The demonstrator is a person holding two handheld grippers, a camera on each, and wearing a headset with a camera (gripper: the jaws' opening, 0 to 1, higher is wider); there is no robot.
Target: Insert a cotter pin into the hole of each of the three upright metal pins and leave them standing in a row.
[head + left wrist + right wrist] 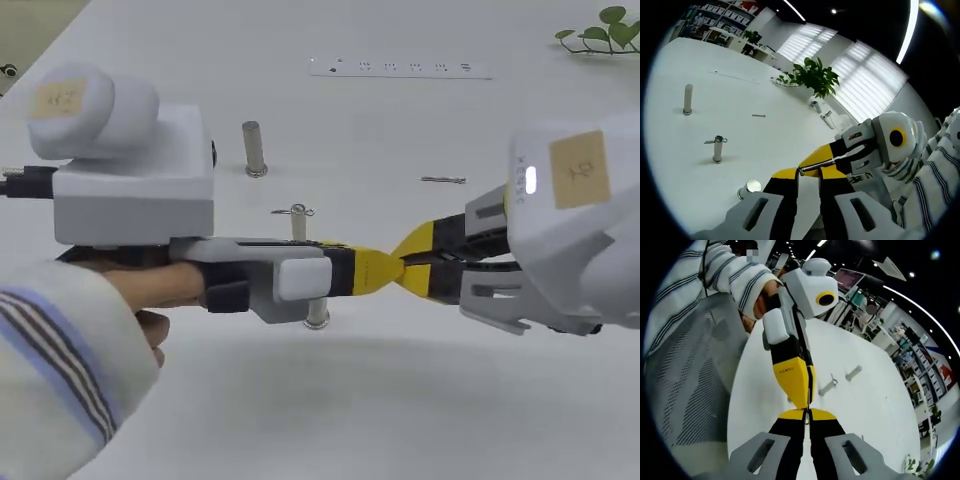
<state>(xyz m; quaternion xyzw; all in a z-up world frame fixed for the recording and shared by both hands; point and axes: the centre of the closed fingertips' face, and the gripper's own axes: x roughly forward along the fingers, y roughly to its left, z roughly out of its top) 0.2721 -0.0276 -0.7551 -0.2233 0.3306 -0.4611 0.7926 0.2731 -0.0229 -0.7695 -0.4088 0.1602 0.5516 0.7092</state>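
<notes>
The held cotter pin (821, 163) sat clenched between my right fingers (823, 415), lying level above the worktop (350, 410) with its free end pointing at my left fingers (785, 176). Those left fingers were released, with a narrow gap between them. The pin's end reached that gap and lay against the inner edge of one finger. I could not tell whether it went any deeper. The two sets of yellow tips met nose to nose just above the near pin (317, 318).

That near pin stood upright, its top hidden under my left fingers in the head view and bare in the left gripper view. Beyond it, toward the far edge of the worktop, the middle pin (298, 226) stood upright with a fitted cotter pin (290, 211) through its top. The far pin (253, 148) stood farther on, upright and bare. The three made a slanting row.

A loose cotter pin (443, 180) lay flat toward the right edge, well apart from the row. A power strip (400, 68) lay along the far edge, and a plant (600, 32) sat at the far right corner.
</notes>
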